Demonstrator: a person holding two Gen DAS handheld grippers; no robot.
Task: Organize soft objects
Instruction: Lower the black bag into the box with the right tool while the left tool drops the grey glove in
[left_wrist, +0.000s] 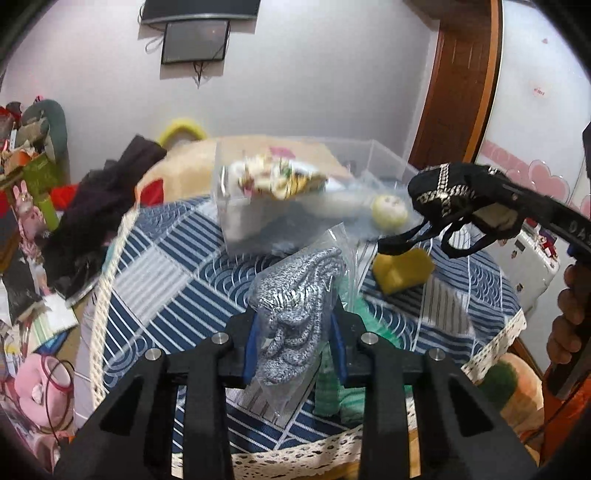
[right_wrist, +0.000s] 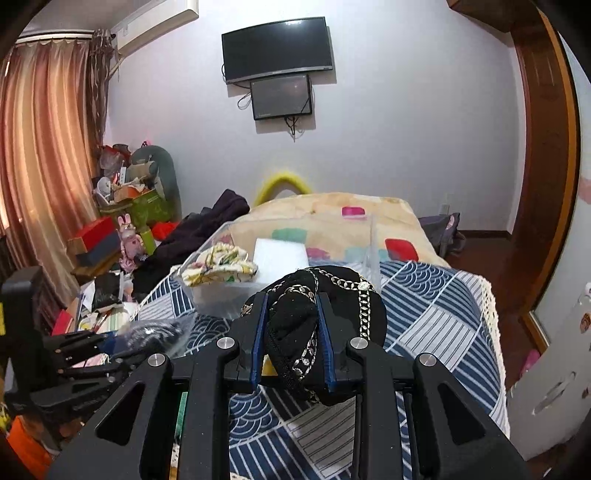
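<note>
- Nearest the left wrist lens: left gripper (left_wrist: 295, 332), fingers closed on a grey knit item in a clear plastic bag (left_wrist: 295, 306), held up off the worktop (left_wrist: 166, 258).
- Right gripper (right_wrist: 291, 332): fingers clamped on a black cloth piece with silver chain trim (right_wrist: 314, 314). In the left view it hangs at 2 o'clock, black straps dangling loose beneath it.
- Clear plastic bin (right_wrist: 369, 240) sits at 12 o'clock on the worktop's far side. A floral fabric piece (right_wrist: 221, 264) drapes over its near left rim; a white block (right_wrist: 280, 254) lies inside.
- Loose on the patterned cloth in the left view: yellow sponge-like block (left_wrist: 402, 271) at 1 o'clock, a pale round face toy (left_wrist: 389, 212) beyond it by the bin, green fabric (left_wrist: 332, 391) under the left gripper.
- Judged step: carrying both held pieces to the bin. Several soft things are not yet sorted, so the task looks partway through.
- To do it well: bring one gripper at a time over the open bin, lift high enough that straps and chain pass above the rim, lower inside before opening.
- Risk: straps may snag the bin wall, and the slick bag could slip from the fingers.
</note>
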